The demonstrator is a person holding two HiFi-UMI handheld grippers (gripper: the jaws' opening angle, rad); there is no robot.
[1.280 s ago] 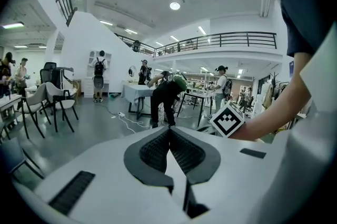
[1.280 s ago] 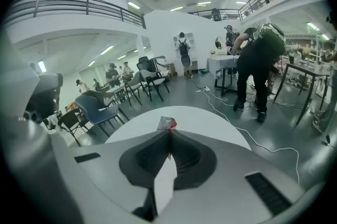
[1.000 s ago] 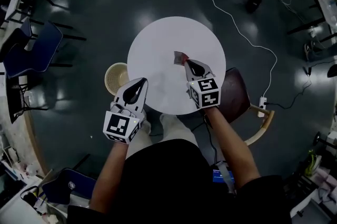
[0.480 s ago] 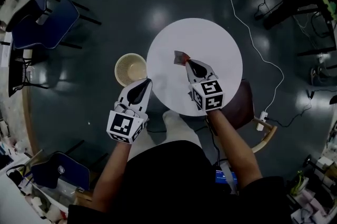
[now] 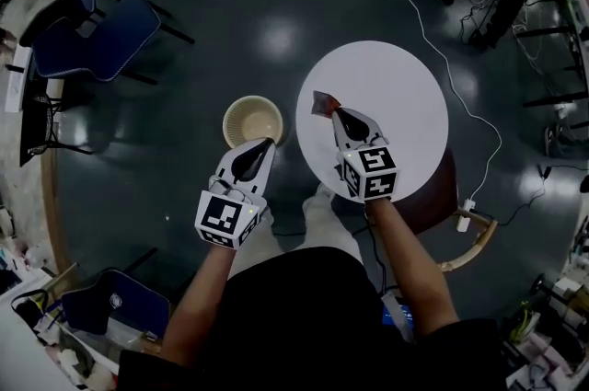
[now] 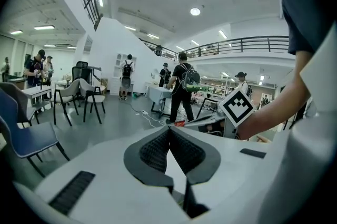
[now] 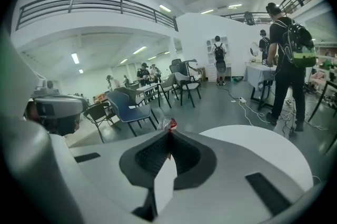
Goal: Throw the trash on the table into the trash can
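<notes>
Over desk's 9 o'clock rim: the wrapper, a small red-and-grey crumple, hung just inside the rim of the round white desk. Its height above the top could not be told.
Right gripper: jaws were together on the wrapper, which poked past the tips toward 11 o'clock.
Left gripper: jaws were together with nothing between them, and the tips hung over the can's 5 o'clock rim.
Can: a pale round basket stood on the floor, mouth up, just beside the desk at its 9 o'clock. Nothing could be made out inside it.
Key relation: from the wrapper the can lay near, at 9 o'clock in the head view. Only the desk rim and a strip of floor lay between, and the can sat lower than the desk top.
Nearer hand: the left gripper was closer to the can but empty, while the right gripper carried the load.
Long axis: the wrapper was too small and crumpled to tell.
Edges: the desk rim came first on the way, then the can's 3 o'clock rim.
Open room: bare dark floor lay at the can's 9 and 12 o'clock, with a blue chair well apart at 10 o'clock. A white cable ran past the desk's 1 o'clock side, away from the path.
Judgement: a short sideways carry toward 9 o'clock, then parting the jaws above the mouth, looked enough.
Risk: the light wrapper might have drifted or clung to a jaw, and the left gripper crowded the near side of the mouth.
</notes>
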